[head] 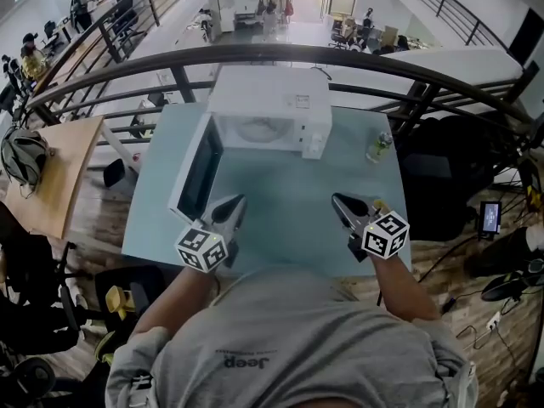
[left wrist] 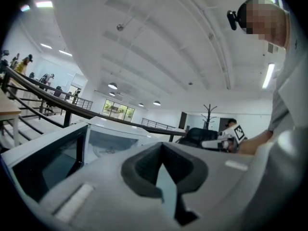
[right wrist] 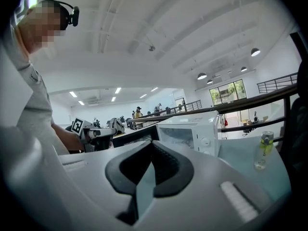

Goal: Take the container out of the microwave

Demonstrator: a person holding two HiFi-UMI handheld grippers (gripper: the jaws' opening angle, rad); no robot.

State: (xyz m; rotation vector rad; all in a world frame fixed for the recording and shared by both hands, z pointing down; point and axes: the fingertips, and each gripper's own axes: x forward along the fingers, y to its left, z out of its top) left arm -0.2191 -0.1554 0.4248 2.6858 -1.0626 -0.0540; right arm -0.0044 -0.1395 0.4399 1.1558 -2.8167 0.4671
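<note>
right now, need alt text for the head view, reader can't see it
A white microwave stands at the far side of a pale table with its door swung open to the left. Nearer, the left gripper and right gripper hover over the table, both shut and empty. A small bottle stands right of the microwave.

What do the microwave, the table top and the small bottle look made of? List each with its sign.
Microwave: probably painted sheet metal, as it is white, smooth and matt. Its open door holds a dark, glassy pane.
Table top: pale blue-green and smooth with a faint sheen. It could be laminate or glass; I cannot tell which.
Bottle: likely clear plastic, as it is see-through, with a yellow-green band.
</note>
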